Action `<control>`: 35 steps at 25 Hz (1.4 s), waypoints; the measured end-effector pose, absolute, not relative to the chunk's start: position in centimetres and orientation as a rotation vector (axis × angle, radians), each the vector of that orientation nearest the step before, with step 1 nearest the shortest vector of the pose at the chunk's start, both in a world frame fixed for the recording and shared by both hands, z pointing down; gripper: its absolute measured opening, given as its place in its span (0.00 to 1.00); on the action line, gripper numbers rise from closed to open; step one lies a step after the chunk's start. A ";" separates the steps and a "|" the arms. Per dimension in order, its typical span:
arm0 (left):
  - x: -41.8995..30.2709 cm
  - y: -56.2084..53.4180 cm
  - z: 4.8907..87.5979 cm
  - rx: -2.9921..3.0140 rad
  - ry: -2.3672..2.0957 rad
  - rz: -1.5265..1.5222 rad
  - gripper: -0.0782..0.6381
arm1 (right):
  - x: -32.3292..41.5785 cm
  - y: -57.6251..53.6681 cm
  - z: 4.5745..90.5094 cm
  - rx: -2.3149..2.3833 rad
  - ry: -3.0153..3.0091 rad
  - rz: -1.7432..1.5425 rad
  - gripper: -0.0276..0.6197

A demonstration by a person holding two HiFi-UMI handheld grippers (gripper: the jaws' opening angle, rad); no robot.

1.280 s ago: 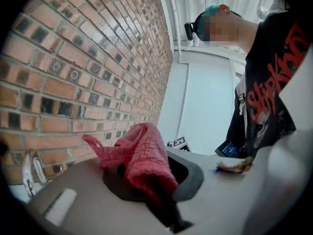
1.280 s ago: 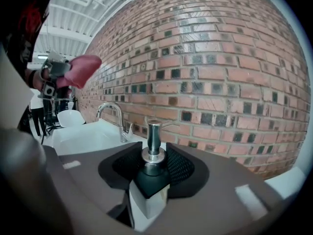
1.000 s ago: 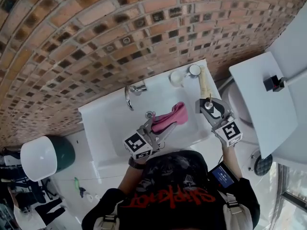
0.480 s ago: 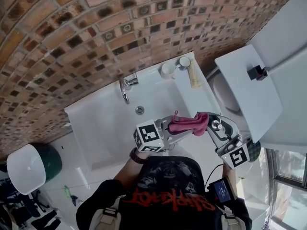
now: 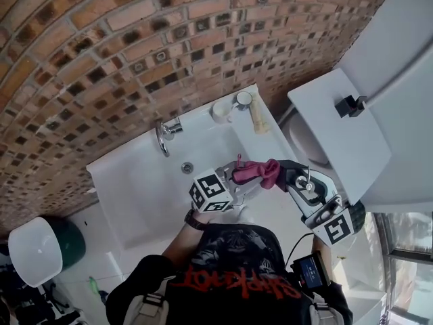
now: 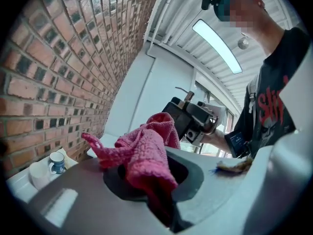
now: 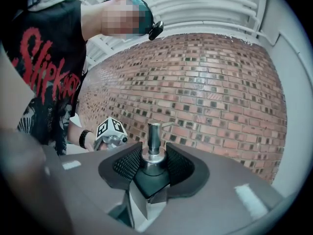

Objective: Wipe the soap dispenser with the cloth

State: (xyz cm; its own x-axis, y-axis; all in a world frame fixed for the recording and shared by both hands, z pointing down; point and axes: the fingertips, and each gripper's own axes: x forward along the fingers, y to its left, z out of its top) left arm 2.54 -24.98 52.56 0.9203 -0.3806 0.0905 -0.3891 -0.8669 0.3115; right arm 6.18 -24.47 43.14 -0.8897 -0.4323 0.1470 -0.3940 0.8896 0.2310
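Head view shows a brick wall (image 5: 101, 59) on the far side and a white sink (image 5: 135, 188) below it, with the tap (image 5: 164, 131) at the sink's far edge. Over the sink's near right corner the two grippers meet. The left gripper (image 5: 238, 181) is clamped on a pink cloth (image 5: 257, 171), whose free end lies just beside the right gripper (image 5: 293, 175). That gripper's jaws pinch the black soap dispenser (image 7: 154, 153) at its neck, with the steel pump upright between them.

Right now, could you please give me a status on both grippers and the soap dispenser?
Left gripper shut on pink cloth. Right gripper shut on soap dispenser. Cloth beside dispenser, contact unclear. Nothing in the way.
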 end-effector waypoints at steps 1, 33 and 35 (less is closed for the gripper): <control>2.6 -25.3 52.9 2.743 -0.596 0.048 0.18 | 6.4 -24.4 42.8 0.625 -2.876 -0.300 0.28; 1.2 -19.0 47.1 2.879 0.076 0.309 0.18 | 4.1 -14.2 45.0 -0.197 -2.835 -0.451 0.28; 1.0 -18.3 47.4 2.767 0.247 0.410 0.18 | 3.7 -13.7 45.7 -0.223 -2.787 -0.476 0.28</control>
